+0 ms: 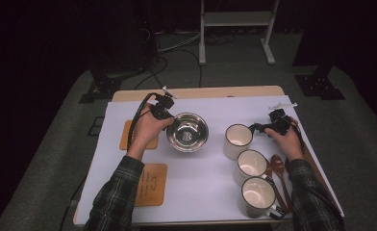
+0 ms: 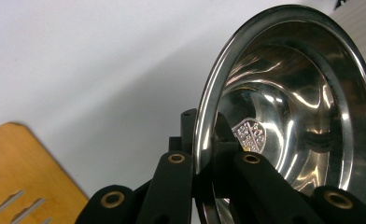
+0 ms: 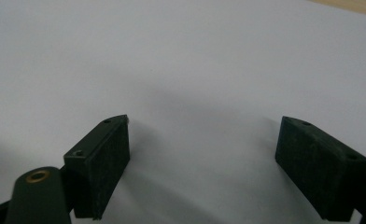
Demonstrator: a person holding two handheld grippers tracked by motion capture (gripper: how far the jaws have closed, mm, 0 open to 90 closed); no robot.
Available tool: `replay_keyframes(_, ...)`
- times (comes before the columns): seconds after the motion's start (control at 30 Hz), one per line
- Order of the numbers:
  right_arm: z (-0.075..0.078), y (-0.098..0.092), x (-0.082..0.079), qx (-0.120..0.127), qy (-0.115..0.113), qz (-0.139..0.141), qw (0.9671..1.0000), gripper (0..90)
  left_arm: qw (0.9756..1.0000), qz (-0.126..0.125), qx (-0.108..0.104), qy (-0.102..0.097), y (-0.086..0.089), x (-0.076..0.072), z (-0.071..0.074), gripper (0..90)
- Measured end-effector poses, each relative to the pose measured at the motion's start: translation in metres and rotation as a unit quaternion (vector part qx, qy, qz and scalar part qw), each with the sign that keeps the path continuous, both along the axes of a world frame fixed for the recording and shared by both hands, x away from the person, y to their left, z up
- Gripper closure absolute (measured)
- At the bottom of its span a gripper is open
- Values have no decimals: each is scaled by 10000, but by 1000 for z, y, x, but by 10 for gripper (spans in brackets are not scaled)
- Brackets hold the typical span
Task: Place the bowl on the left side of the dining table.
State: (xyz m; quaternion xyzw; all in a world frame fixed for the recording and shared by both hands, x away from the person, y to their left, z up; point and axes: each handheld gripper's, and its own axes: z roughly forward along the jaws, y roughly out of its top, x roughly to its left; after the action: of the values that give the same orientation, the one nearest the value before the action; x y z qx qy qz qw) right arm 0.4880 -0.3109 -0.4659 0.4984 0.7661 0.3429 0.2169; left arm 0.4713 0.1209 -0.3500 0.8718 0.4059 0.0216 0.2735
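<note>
Holding the steel bowl [image 1: 187,132] by its left rim in my clenched left tool [image 1: 166,114], right tool [image 1: 262,128] released, I judge the next move is setting it on the near coaster [image 1: 151,184].

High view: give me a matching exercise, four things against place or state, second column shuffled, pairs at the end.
Things:
1. steel bowl
2. left hand-held gripper
3. right hand-held gripper
4. wooden spoons

Places or states:
A. jaws open over bare white sheet, beside the far mug
B. lying at the right of the row of three mugs
C. tilted, its rim pinched between two jaws
D. shut on a rim, with a wooden coaster to its left

Pairs: 1-C, 2-D, 3-A, 4-B
</note>
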Motion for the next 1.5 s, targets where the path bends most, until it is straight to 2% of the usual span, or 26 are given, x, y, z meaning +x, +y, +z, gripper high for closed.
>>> replay_keyframes(0.17,0,0,0,-1,-1,2,10000,161,10000,72,17,-59,7,4,1,876)
replay_keyframes(0.77,0,0,0,5,-1,-4,10000,161,9988,480,36,-67,32,17,1,876)
replay_keyframes(1.2,0,0,0,3,-3,-4,10000,161,9966,825,74,-8,56,26,-4,876)
replay_keyframes(1.5,0,0,0,1,-5,-2,10000,161,9938,1109,104,8,76,31,-7,876)
